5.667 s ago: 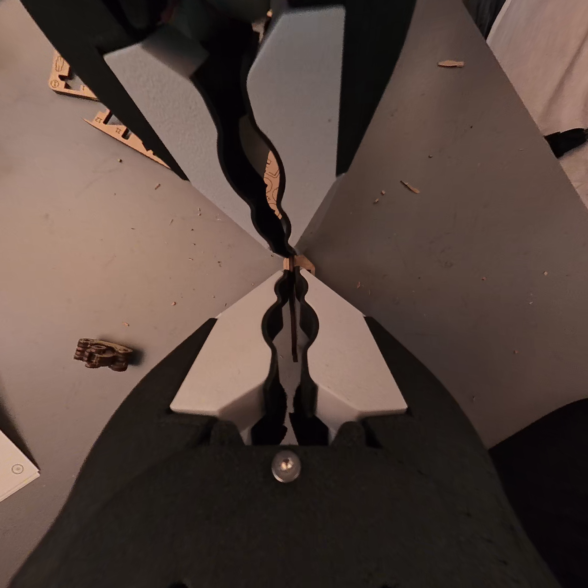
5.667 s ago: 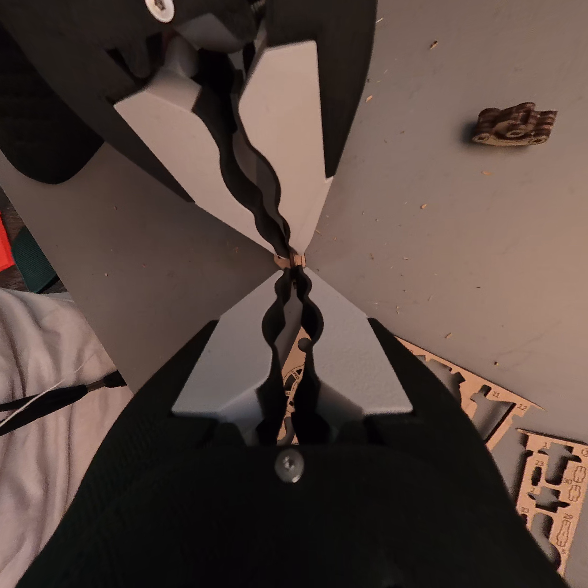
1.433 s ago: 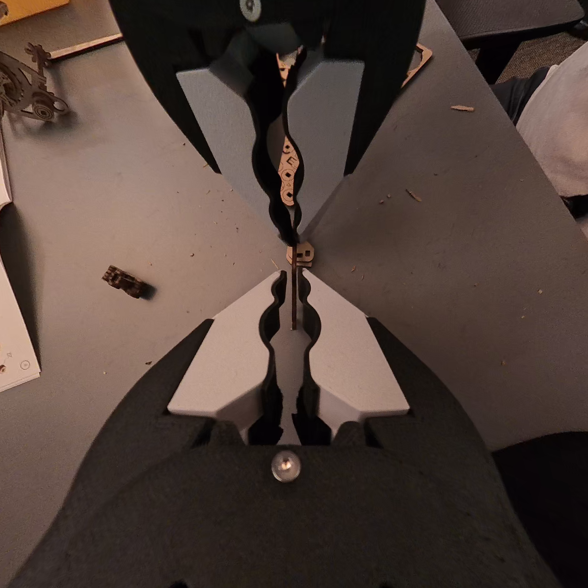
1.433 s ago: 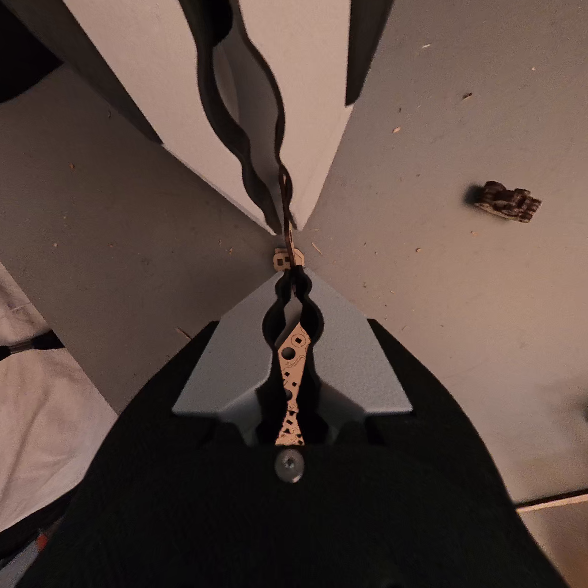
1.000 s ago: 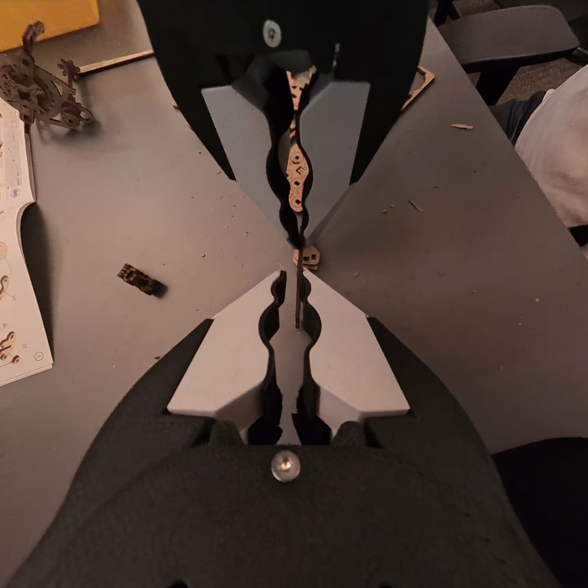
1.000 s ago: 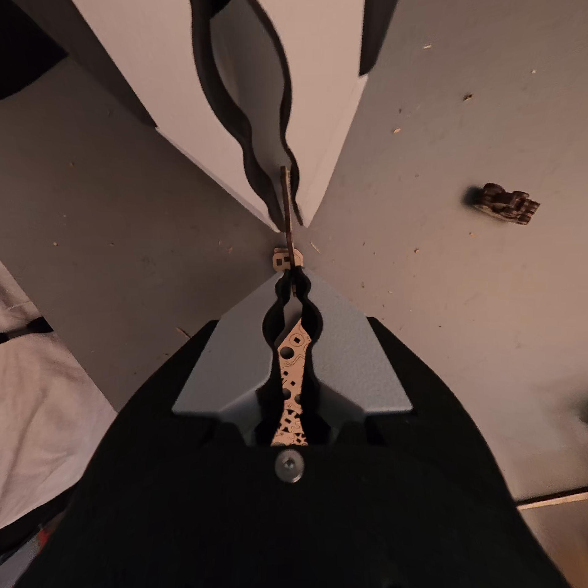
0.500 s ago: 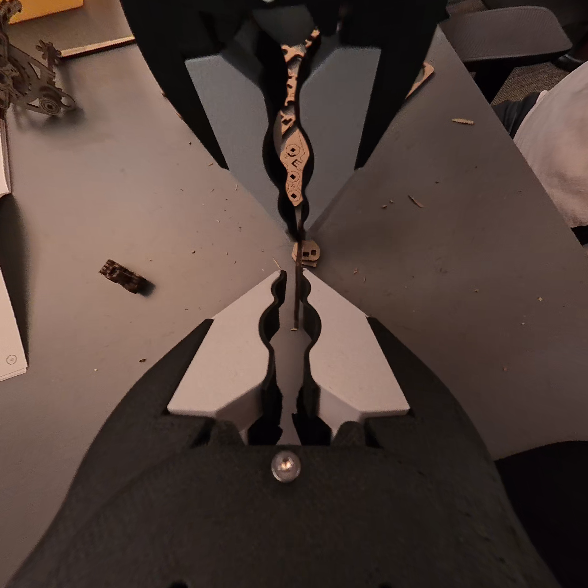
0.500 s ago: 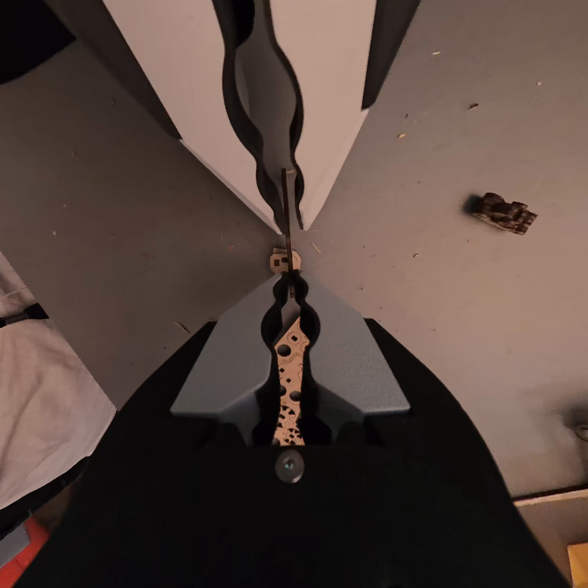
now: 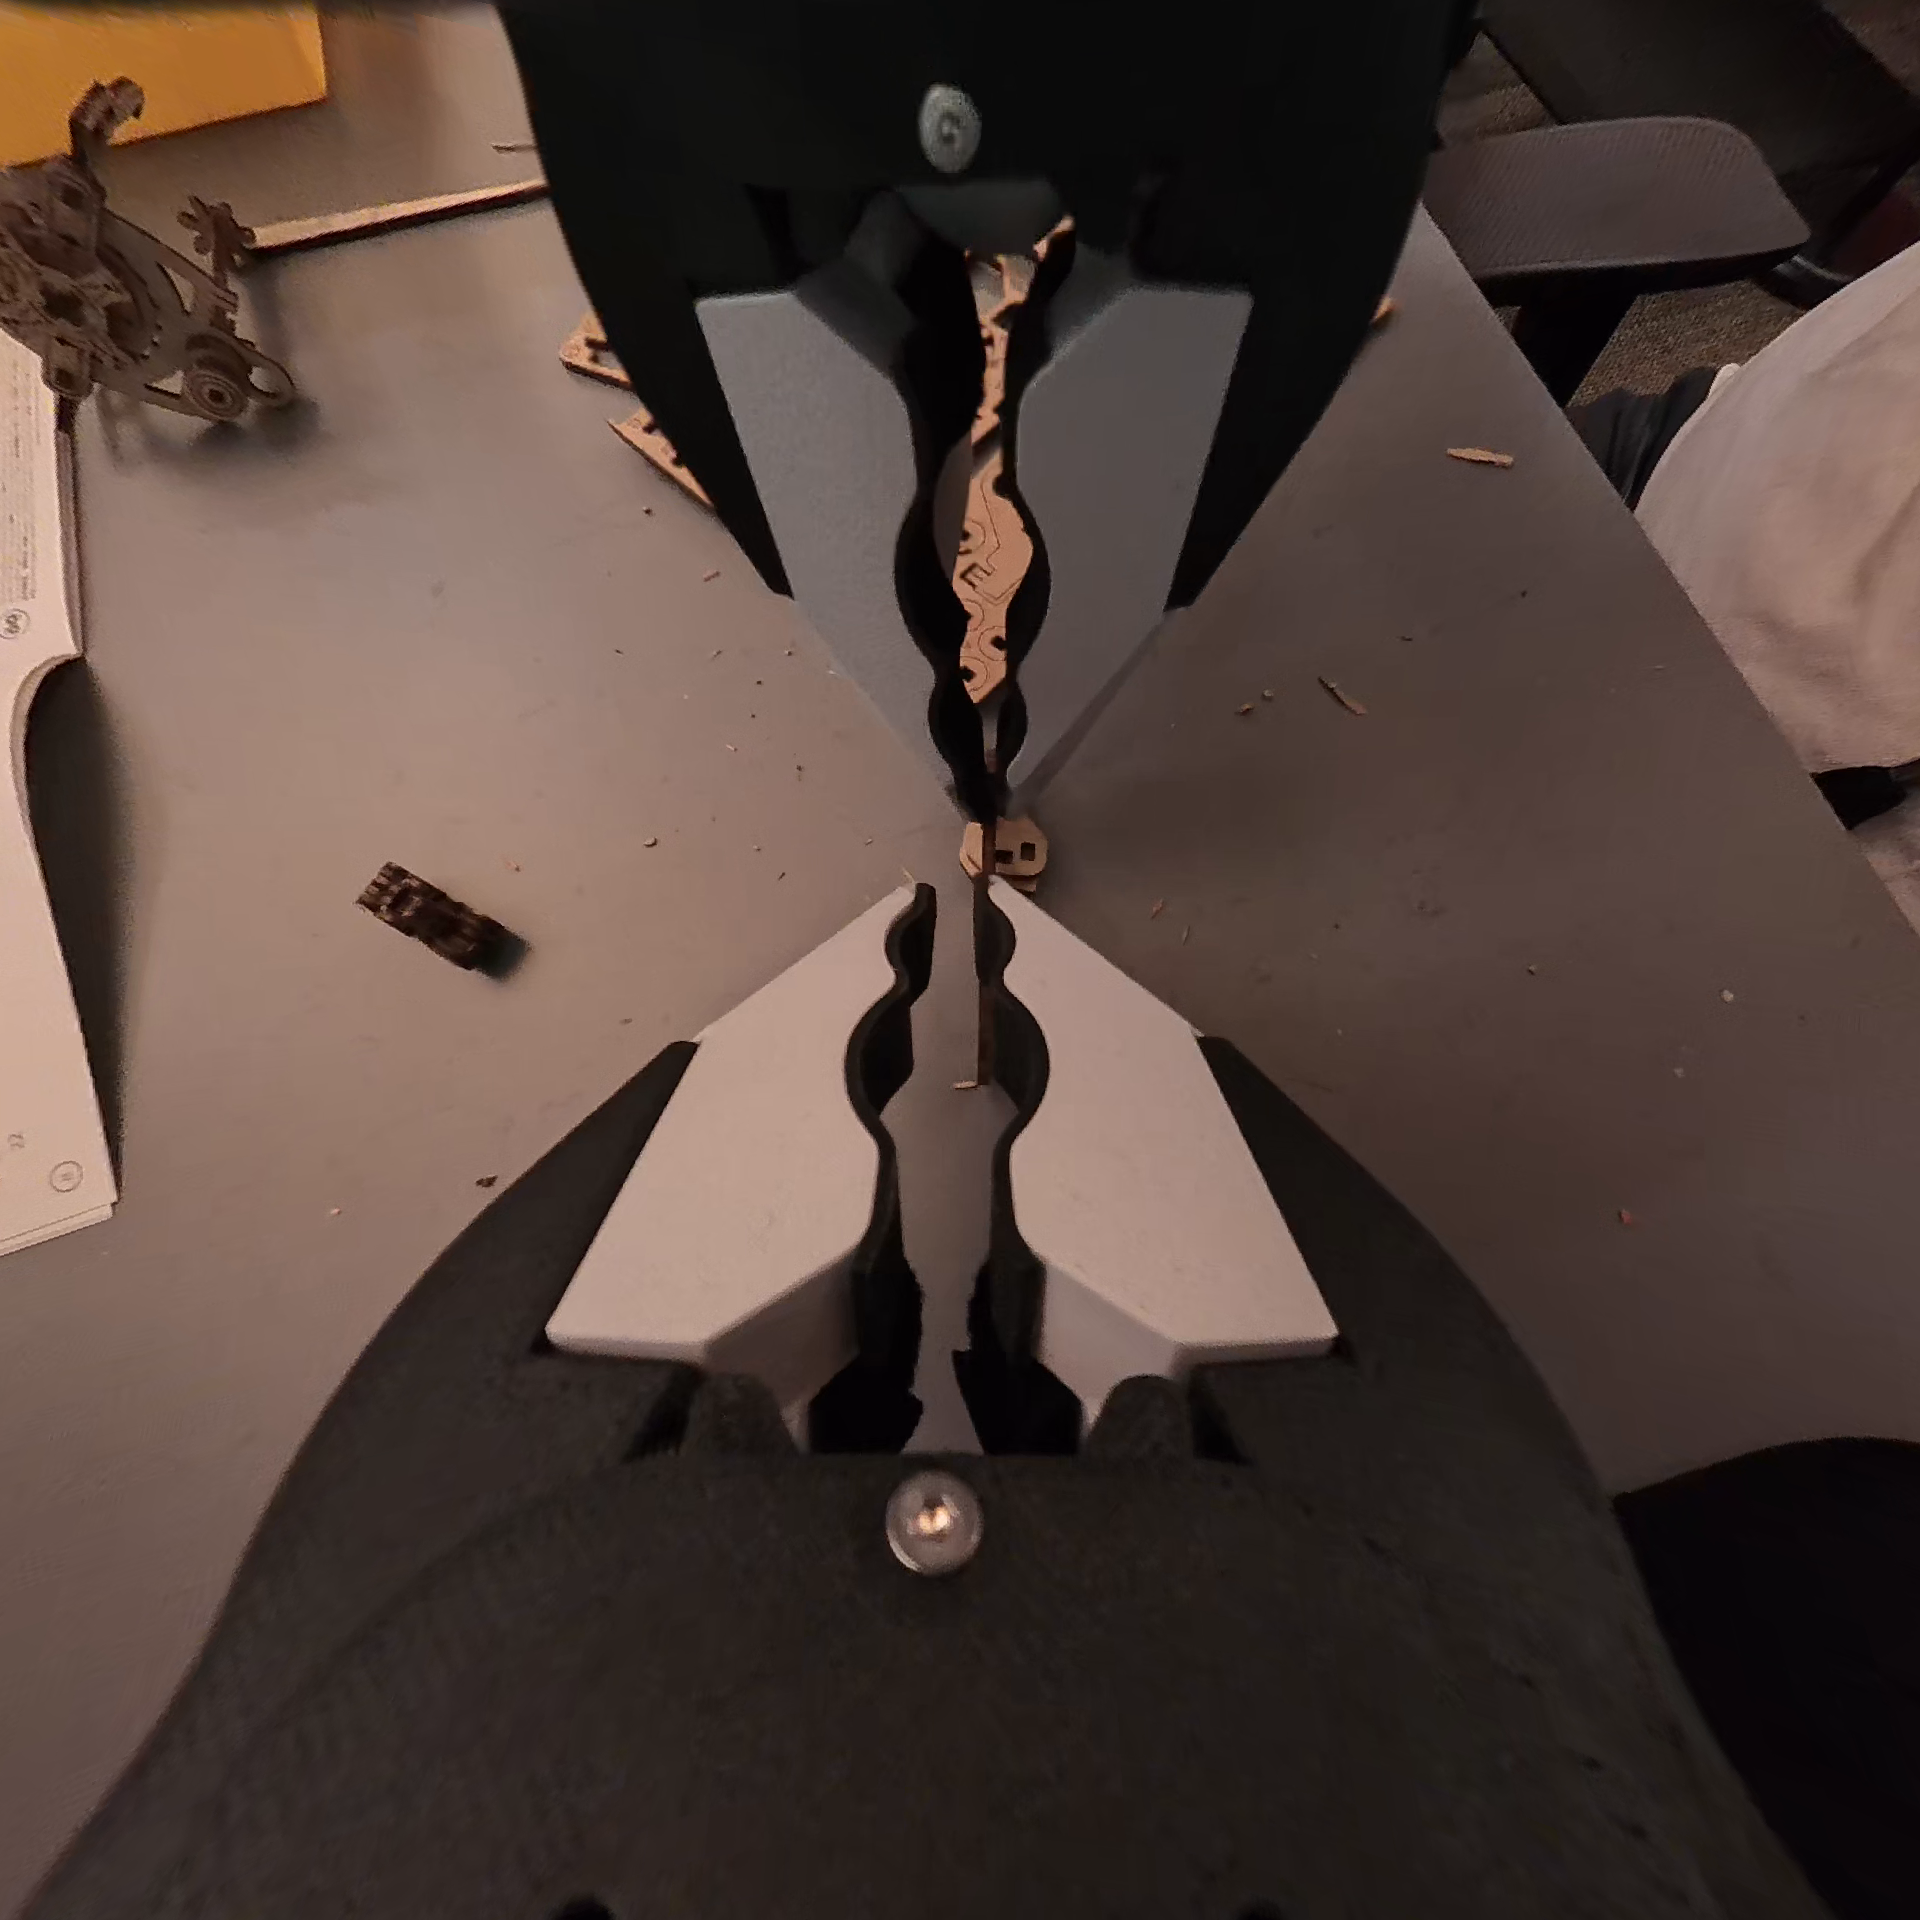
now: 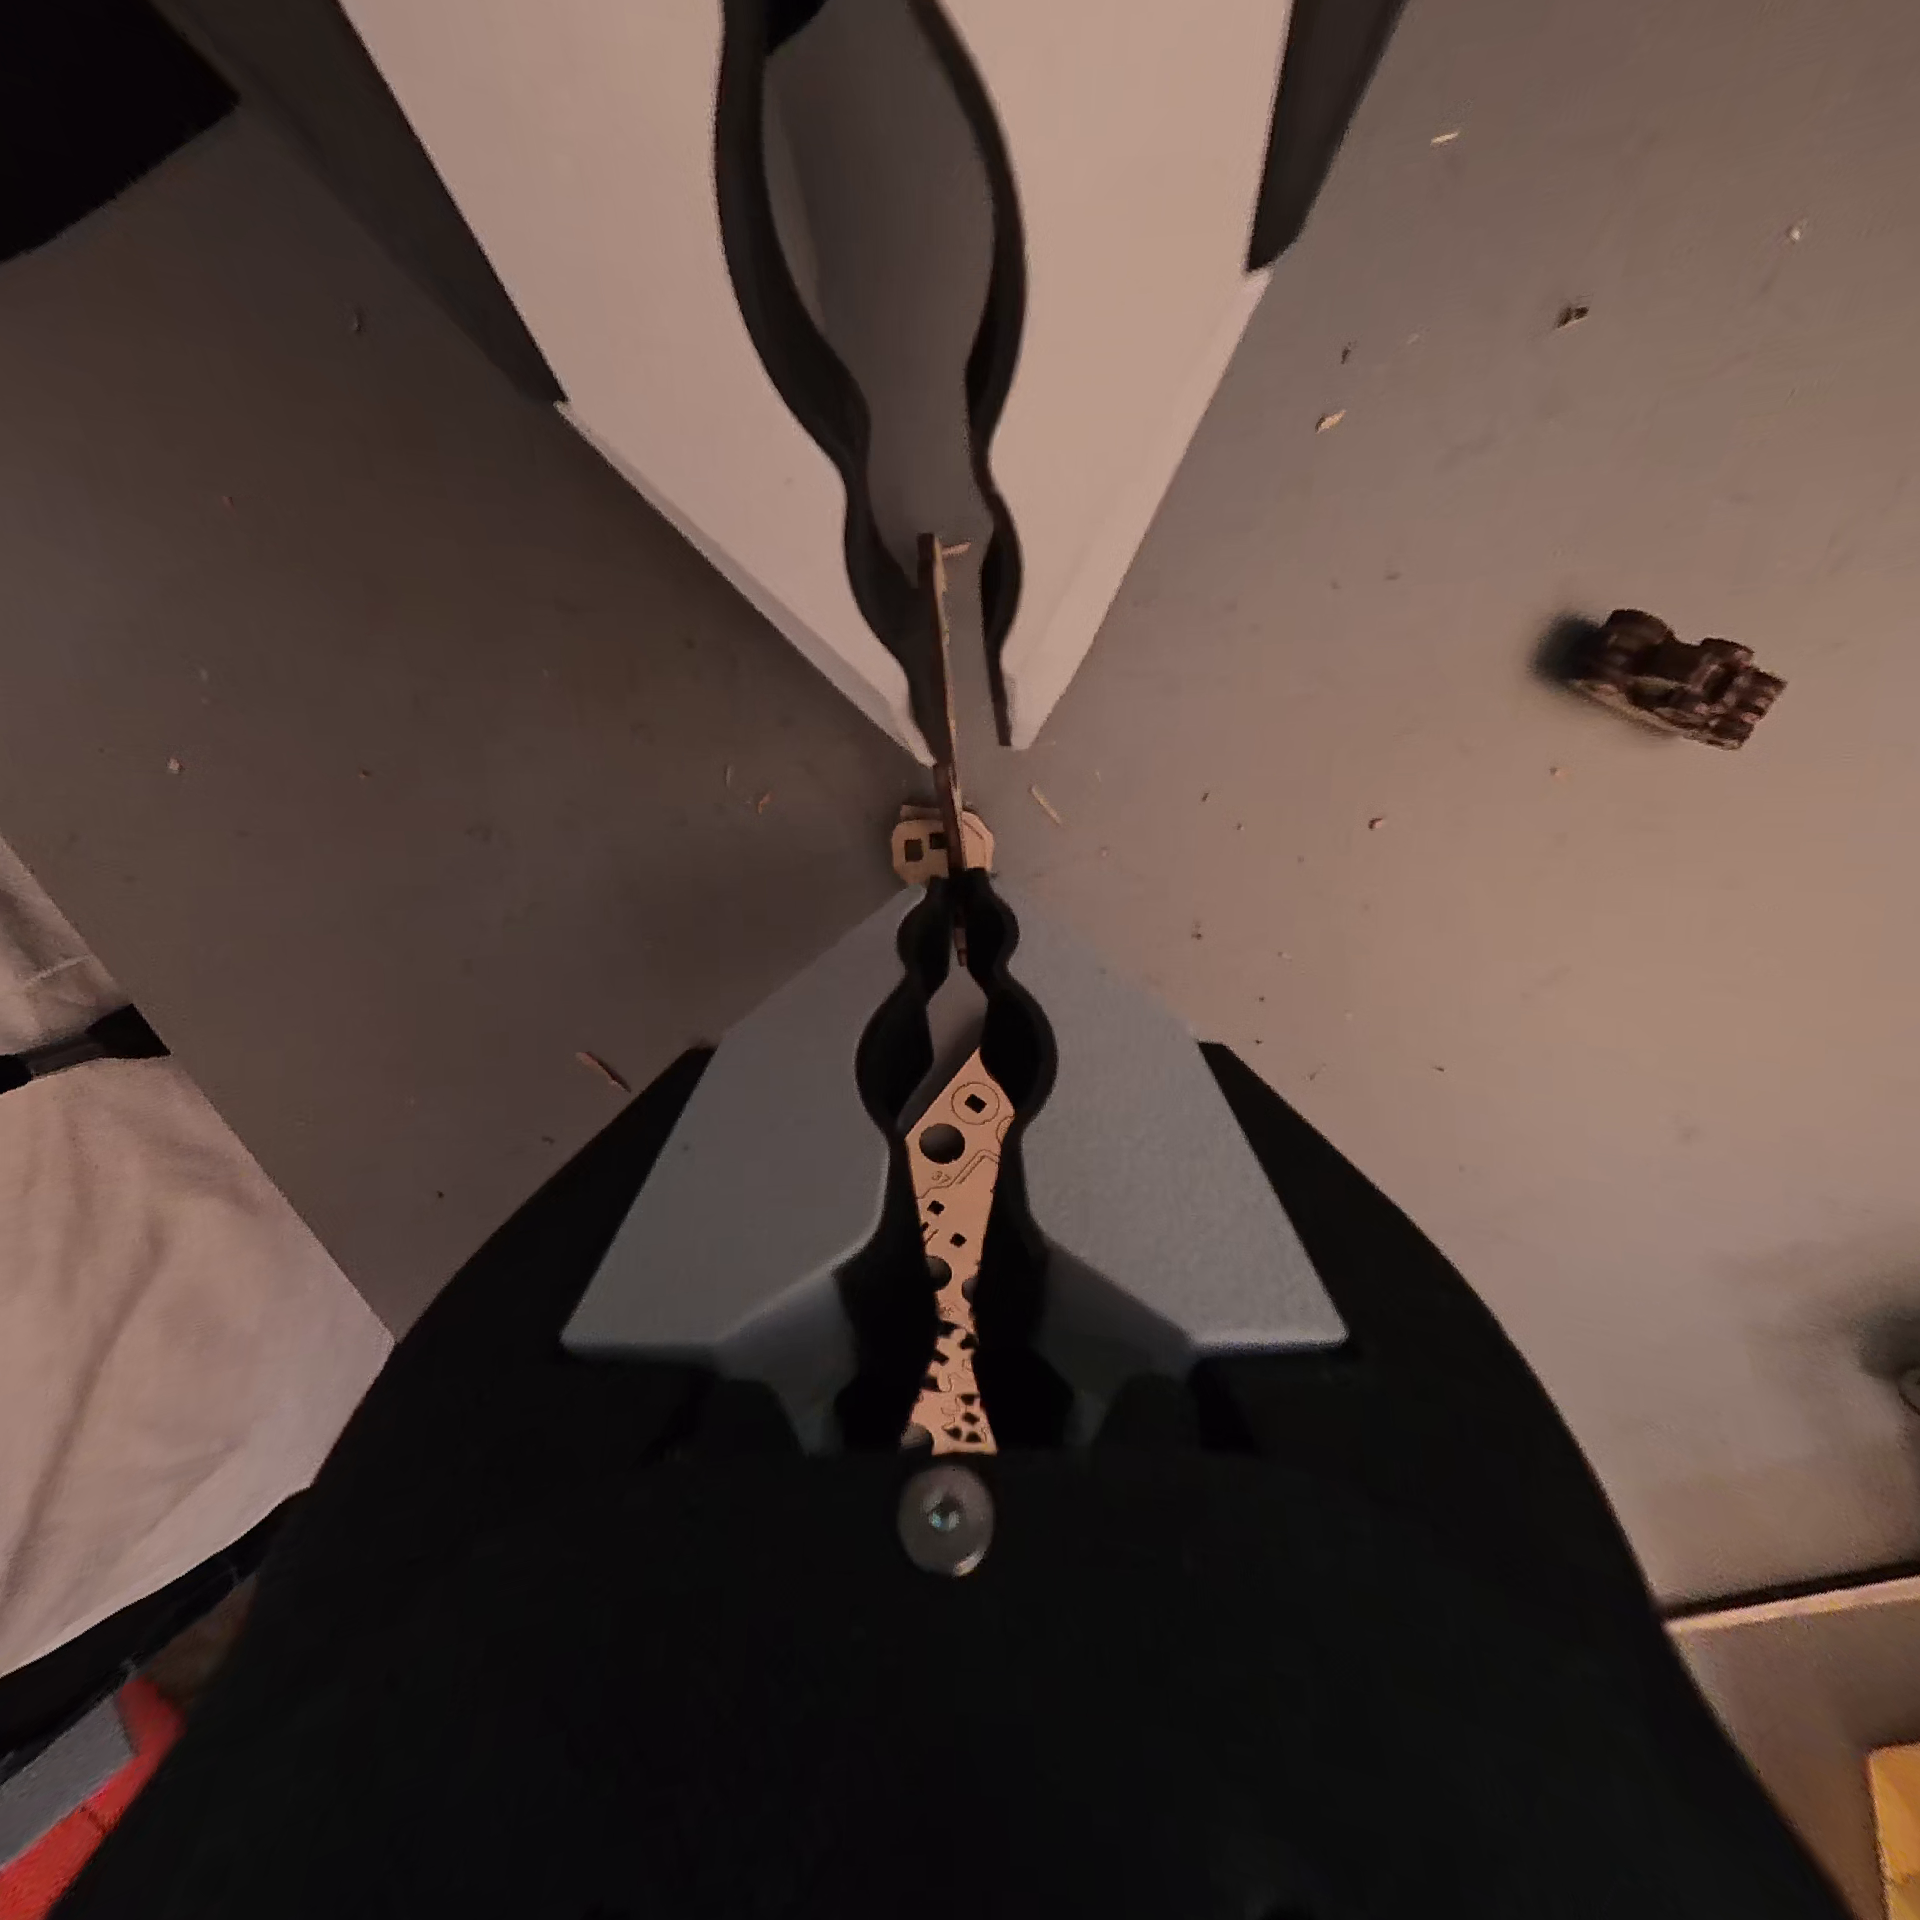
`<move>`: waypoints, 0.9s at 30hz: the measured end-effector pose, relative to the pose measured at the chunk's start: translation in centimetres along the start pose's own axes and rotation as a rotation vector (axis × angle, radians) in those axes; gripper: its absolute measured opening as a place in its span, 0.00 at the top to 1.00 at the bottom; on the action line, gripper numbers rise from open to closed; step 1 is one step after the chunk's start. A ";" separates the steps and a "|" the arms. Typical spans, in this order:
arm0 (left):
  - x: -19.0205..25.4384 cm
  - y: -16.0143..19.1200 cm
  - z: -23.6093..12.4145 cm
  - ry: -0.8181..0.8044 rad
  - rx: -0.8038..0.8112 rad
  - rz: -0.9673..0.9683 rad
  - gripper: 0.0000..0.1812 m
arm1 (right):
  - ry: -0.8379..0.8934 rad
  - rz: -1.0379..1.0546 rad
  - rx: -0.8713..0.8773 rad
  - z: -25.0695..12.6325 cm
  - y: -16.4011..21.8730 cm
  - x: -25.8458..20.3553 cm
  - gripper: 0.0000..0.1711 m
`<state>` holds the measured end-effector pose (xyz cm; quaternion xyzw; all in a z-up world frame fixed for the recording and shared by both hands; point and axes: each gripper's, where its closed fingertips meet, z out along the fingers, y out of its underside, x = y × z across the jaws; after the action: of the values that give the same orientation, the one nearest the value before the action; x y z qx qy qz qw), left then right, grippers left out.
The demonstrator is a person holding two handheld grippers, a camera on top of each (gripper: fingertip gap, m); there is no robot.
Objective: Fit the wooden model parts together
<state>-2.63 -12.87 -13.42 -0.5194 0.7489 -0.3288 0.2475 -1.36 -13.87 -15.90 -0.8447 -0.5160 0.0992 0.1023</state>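
Observation:
My left gripper, with white fingers, is shut on a thin dark wooden strip seen edge-on, lying against its right finger. My right gripper, with blue-grey fingers, faces it tip to tip and is shut on a pale plywood plate full of cut holes. The strip runs from the left fingers into the right gripper's tips. A small tan piece with square holes sits across the strip between the two grippers, just above the grey table. I cannot tell whether strip and plate are one part.
A small dark wooden block lies left of the grippers. An assembled gear model, a booklet and a yellow box are at the far left. Cut plywood sheets lie behind the right gripper. A chair and white cloth are past the right edge. Left and right tips are no more than a few centimetres apart. The small dark wooden block sits 11 cm or so from the ends of my left fingers. It turns up in the right wrist view as well.
Both grippers stay tip to tip on the strip. The right gripper rose towards the left camera, then dropped back so its screw shows again. The table background slid left, then back right.

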 end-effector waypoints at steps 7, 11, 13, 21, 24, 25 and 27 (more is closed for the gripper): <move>-0.1 -0.4 -0.5 -0.008 0.015 0.003 0.97 | 0.004 -0.001 -0.022 0.1 0.0 0.0 0.99; -0.1 -0.5 -0.6 -0.012 0.015 0.006 0.97 | 0.029 -0.025 -0.062 0.1 0.1 0.0 0.99; -0.2 -0.5 -0.7 -0.016 0.014 0.007 0.97 | 0.025 -0.020 -0.075 0.1 0.1 0.0 0.99; -0.5 -1.2 -1.8 -0.036 0.054 0.003 0.97 | 0.023 -0.007 -0.064 0.2 0.1 0.1 0.99; -0.5 -1.3 -1.8 -0.039 0.056 0.002 0.97 | 0.026 -0.014 -0.076 0.2 0.1 0.1 0.99; -0.5 -1.2 -1.8 -0.039 0.054 0.002 0.96 | 0.031 -0.017 -0.080 0.2 0.0 0.1 0.99; -0.6 -0.9 -1.6 -0.042 0.038 0.005 0.96 | 0.038 -0.035 -0.076 0.1 0.0 0.0 0.99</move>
<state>-3.03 -12.09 -11.64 -0.5195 0.7383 -0.3315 0.2740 -1.35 -13.86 -16.04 -0.8405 -0.5321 0.0616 0.0816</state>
